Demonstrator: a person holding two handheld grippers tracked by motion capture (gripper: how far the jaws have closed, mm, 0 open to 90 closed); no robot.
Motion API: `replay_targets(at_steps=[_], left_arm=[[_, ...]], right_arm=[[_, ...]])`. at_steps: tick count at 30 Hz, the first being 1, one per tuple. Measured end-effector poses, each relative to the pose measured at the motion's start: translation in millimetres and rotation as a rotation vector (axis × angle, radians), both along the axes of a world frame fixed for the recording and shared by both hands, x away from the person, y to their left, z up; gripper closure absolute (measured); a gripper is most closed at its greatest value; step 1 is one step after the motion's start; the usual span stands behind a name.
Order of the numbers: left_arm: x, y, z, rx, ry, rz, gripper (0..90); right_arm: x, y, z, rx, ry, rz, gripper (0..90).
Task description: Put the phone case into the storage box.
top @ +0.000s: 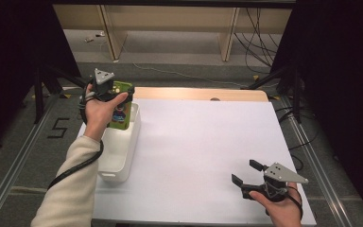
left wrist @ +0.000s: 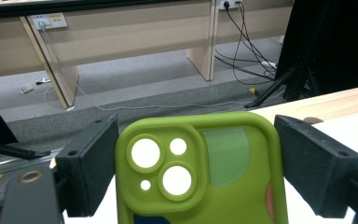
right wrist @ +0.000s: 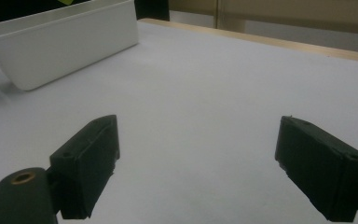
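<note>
One green phone case [left wrist: 200, 172] is in play, held upright between the two black jaws of the left gripper [left wrist: 200, 168], which press on its long sides. In the left gripper view its back faces the camera: a raised camera block with three larger round cut-outs and a small one, plus a paler green patch beside it. In the high view the green phone case [top: 122, 109] hangs above the far end of the one white bin [top: 123, 156], gripped from the side by the left gripper [top: 116, 97], with the person's left hand wrapped round the tool.

The right gripper [top: 246, 172] rests low near the table's near right corner, well apart from the bin. Its jaws stand wide with nothing between them, as the right gripper view confirms, where the white bin [right wrist: 65, 42] lies far off to the upper left.

Nothing stands between the two grippers on the table [top: 208, 142], which is covered by a plain white sheet with a strip of pale wood showing at the far edge. Beyond it lie a grey carpeted floor, loose black cables [top: 260, 42], wooden desk legs and dark curtains on both sides.
</note>
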State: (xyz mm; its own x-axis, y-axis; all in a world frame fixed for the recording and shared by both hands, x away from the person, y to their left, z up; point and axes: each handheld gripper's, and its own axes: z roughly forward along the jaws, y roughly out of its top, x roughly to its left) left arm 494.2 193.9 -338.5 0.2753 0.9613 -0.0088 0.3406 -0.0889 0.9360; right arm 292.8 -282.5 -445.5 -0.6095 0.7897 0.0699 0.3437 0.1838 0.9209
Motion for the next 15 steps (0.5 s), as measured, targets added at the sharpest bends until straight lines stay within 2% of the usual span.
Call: replay_targets(at_steps=[15], left_arm=[[1.6, -1.3, -0.2, 0.006, -0.013, -0.009, 16.7]], right_arm=[[0.5, 0.5, -0.5, 0.002, 0.001, 0.001, 14.9]])
